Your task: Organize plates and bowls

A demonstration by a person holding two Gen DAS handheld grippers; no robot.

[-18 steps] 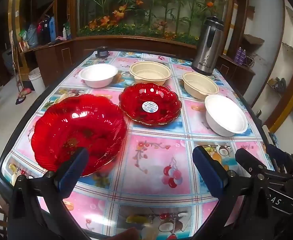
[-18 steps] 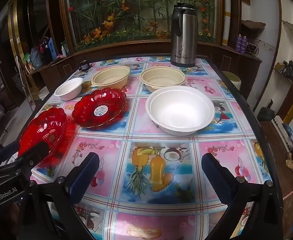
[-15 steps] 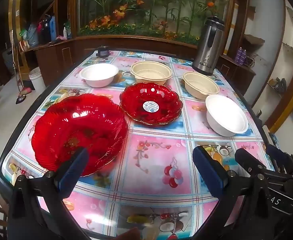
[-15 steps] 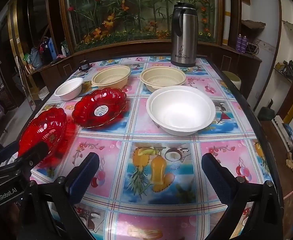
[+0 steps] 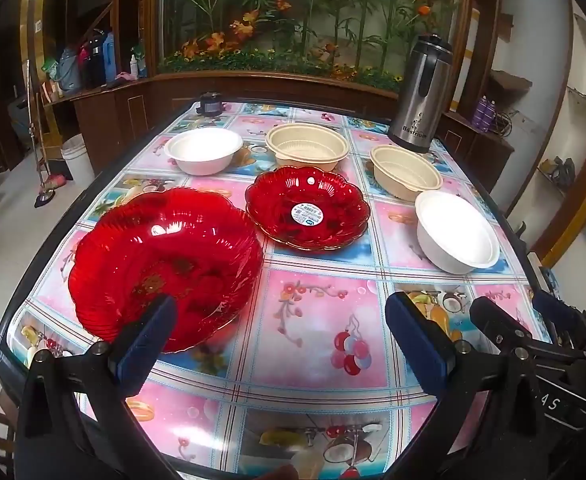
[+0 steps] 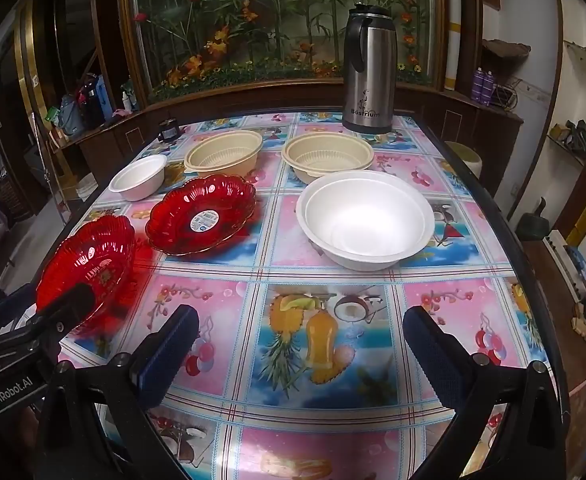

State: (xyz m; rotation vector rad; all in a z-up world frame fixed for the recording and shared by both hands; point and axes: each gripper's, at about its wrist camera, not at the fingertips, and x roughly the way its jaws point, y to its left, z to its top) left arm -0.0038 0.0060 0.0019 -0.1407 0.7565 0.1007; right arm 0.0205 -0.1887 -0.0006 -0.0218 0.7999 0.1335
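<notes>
Behind the table [image 5: 317, 320], a wood-framed glass case of orange and red flowers fills the far wall, and a fruit-patterned pink and blue cloth covers the tabletop.

From the left wrist camera, the left gripper [image 5: 281, 332] hangs over the near edge with its blue-padded fingers [image 5: 145, 344] spread wide and nothing between them. A large red plate [image 5: 165, 264] lies just ahead of the left finger, which overlaps its near rim in the picture; whether they touch cannot be told. Beyond it sits a smaller red plate [image 5: 308, 207] with a round sticker at its centre. A white bowl [image 5: 203, 150] stands at the far left, two beige bowls [image 5: 307, 146] [image 5: 407, 172] in the back row, and a second white bowl [image 5: 457, 232] to the right. A steel thermos [image 5: 423, 94] stands at the far right corner. The right gripper's body shows at the lower right edge.

From the right wrist camera, the right gripper [image 6: 301, 348] also has its fingers [image 6: 169, 354] wide apart, holding nothing, above the pineapple print. The big white bowl [image 6: 365, 218] lies straight ahead, well apart from the fingertips. Both red plates [image 6: 87, 258] [image 6: 202, 213] lie to the left.
</notes>
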